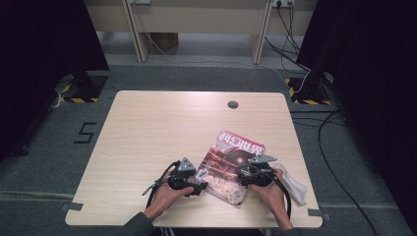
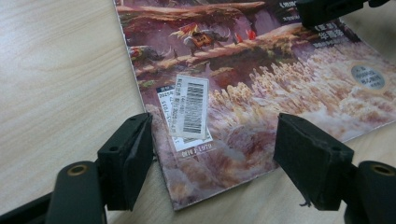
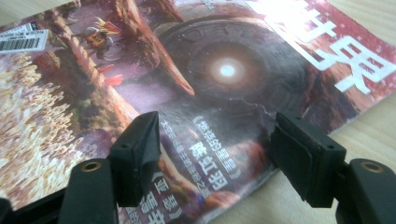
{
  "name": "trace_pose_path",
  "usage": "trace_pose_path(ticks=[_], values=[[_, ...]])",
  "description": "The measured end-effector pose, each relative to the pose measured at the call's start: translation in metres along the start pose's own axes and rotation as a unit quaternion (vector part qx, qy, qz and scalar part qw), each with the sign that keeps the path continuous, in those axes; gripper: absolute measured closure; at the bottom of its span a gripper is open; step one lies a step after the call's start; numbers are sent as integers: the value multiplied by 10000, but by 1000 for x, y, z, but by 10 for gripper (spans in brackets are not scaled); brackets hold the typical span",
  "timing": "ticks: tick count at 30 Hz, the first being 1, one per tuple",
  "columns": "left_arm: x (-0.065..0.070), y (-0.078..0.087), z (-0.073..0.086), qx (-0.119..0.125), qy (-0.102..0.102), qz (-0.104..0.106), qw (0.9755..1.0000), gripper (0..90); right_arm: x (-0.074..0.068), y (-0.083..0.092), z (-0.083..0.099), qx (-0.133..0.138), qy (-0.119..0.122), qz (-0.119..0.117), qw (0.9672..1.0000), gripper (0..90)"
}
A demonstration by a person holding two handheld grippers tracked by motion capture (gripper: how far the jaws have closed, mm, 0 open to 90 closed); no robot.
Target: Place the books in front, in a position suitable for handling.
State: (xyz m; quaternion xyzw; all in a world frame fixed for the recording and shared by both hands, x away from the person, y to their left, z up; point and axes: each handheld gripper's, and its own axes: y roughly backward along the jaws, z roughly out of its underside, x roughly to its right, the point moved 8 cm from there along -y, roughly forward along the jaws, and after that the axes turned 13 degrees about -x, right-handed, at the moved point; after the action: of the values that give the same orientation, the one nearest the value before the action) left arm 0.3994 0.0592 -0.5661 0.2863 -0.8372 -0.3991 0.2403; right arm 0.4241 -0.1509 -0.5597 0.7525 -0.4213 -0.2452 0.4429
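A magazine [image 1: 231, 162] with a reddish fantasy cover and white title lies closed and flat on the wooden table [image 1: 147, 132], near its front right. My left gripper [image 1: 199, 187] is at the magazine's near left corner. In the left gripper view its open jaws [image 2: 212, 140] stand astride that corner, close to a white barcode sticker [image 2: 191, 105], without pressing on the magazine [image 2: 261, 79]. My right gripper [image 1: 244, 177] hovers low over the cover's right side. Its open jaws [image 3: 215, 135] frame printed text on the magazine [image 3: 224, 70], near the right edge.
A crumpled white cloth [image 1: 295, 184] lies on the table just right of the right hand. A round grommet [image 1: 233, 104] sits near the table's far edge. Bare wood stretches to the left and far side. Cables run across the floor on the right.
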Motion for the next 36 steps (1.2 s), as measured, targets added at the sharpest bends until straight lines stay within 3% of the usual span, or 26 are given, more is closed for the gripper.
trace_pose_path(ticks=[3, 8, 13, 17, 19, 28, 32, 33, 36], values=[[-1, 2, 1, -1, 54, 49, 10000, 293, 1, 0, -2, 27, -86, 0, 10000, 385], [-1, 3, 2, -2, 68, 86, 9999, 298, 10, 4, 3, 44, -325, 15, 9995, 371], [0, 3, 3, 21, 119, 82, 9999, 296, 11, 4, 3, 54, -385, -47, 9992, 369], [-1, 3, 3, -24, -11, -62, 10000, 305, 17, 4, 6, -108, -574, 69, 9983, 321], [0, 3, 2, 11, 73, 40, 10000, 301, 19, 2, 8, -20, -749, -317, 9967, 345], [5, 5, 7, -128, -61, -70, 9999, 291, 16, 1, 6, 31, -627, -243, 9977, 342], [17, 13, 20, -250, -168, -25, 9995, 283, 10, -1, 2, 13, -487, -244, 9985, 329], [22, 17, 27, -280, -165, 25, 9995, 284, 7, -3, -1, 29, -342, -231, 9991, 325], [26, 23, 37, -321, -259, -22, 9991, 285, -1, -7, -7, 30, -252, -245, 9994, 321]])
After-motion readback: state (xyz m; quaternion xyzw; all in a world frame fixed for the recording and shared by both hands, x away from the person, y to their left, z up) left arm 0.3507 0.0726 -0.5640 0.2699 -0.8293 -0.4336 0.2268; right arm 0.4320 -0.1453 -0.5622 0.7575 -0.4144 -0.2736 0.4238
